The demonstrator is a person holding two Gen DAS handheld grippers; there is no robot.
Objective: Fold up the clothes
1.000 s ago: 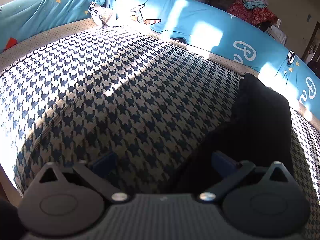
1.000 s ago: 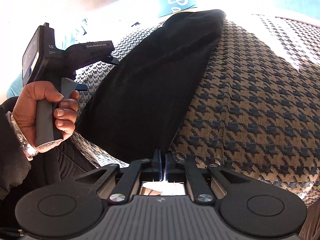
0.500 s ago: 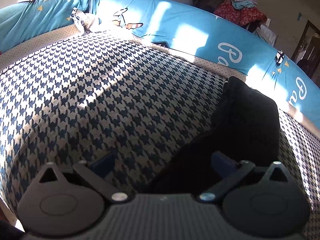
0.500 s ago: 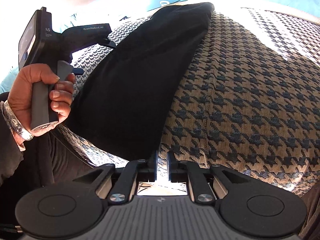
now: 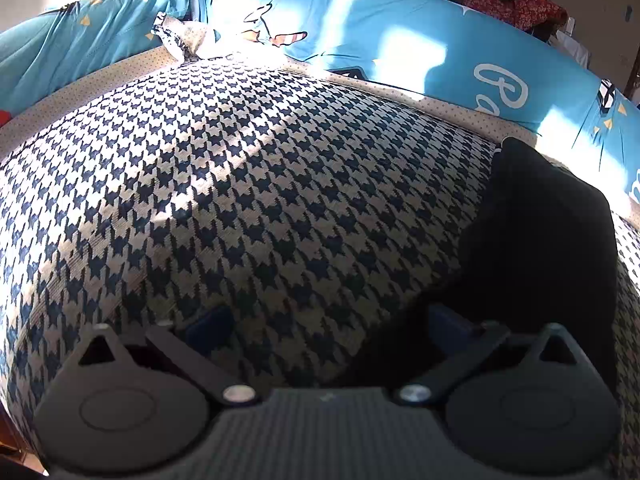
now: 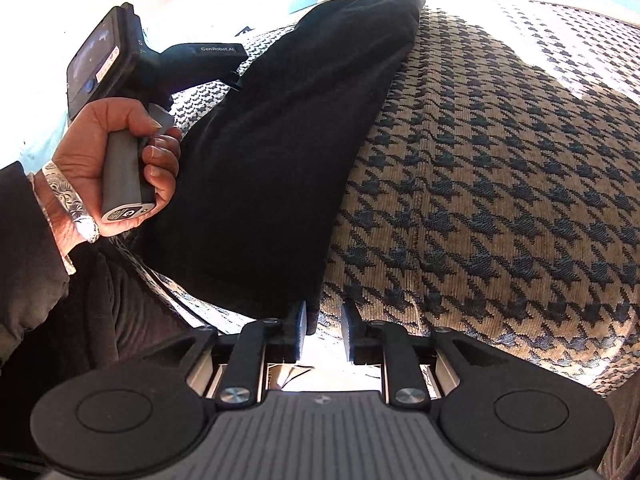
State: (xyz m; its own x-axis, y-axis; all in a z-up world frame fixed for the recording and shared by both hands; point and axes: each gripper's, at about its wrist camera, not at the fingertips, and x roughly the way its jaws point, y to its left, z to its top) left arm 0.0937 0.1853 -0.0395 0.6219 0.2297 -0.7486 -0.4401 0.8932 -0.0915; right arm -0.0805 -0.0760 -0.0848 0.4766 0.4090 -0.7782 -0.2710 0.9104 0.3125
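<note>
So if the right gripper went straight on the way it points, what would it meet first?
Most likely the near edge of the black garment, right at the tips of the right gripper, where it borders the houndstooth fabric. Depth there is hard to judge.

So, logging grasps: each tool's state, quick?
Left tool: open, holding nothing.
Right tool: open, just off the black folded garment.

Hard sunlight from the upper left, bright patches across the houndstooth cover [image 5: 248, 200] and blue sheet [image 5: 400, 52], blown-out white glare along the top of the right wrist view, black garment [image 6: 272, 152] a detailless dark mass, strong fisheye bending at edges, dark vignetted corners.
</note>
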